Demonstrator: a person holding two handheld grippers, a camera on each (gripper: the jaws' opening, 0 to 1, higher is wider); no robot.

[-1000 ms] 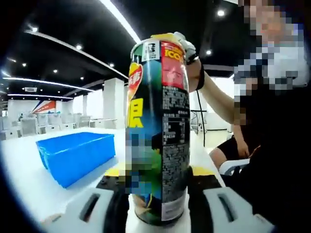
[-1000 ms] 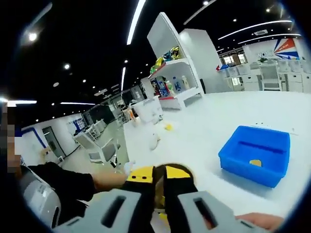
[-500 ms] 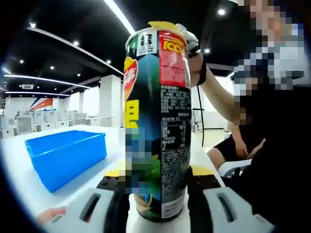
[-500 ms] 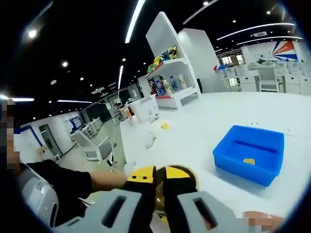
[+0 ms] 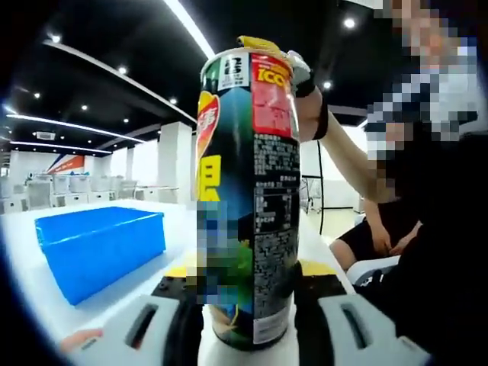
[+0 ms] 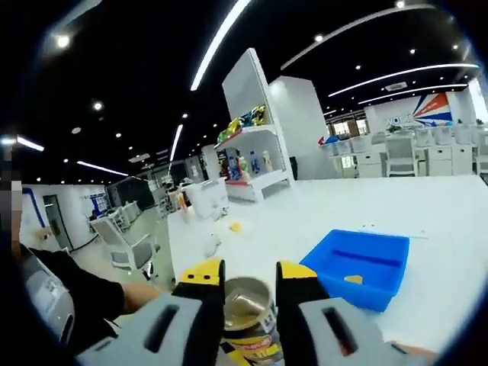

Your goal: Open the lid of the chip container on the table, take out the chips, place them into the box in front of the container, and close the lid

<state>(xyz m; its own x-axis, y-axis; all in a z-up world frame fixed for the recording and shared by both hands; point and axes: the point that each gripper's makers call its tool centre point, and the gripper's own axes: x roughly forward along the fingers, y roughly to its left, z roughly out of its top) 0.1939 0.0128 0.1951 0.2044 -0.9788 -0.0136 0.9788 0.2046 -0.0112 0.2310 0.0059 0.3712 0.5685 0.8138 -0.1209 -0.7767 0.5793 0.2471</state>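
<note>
Both claws flank upright chip container [image 5: 245,206]

Left hand-held gripper [image 5: 248,320] clamps upright chip container [image 5: 248,198]; blue box [image 5: 103,248] beside.

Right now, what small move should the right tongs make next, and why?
Probably dip the right tongs into the chip can: its mouth is open between them, the left tongs hold it upright, one chip lies in the blue box.
</note>
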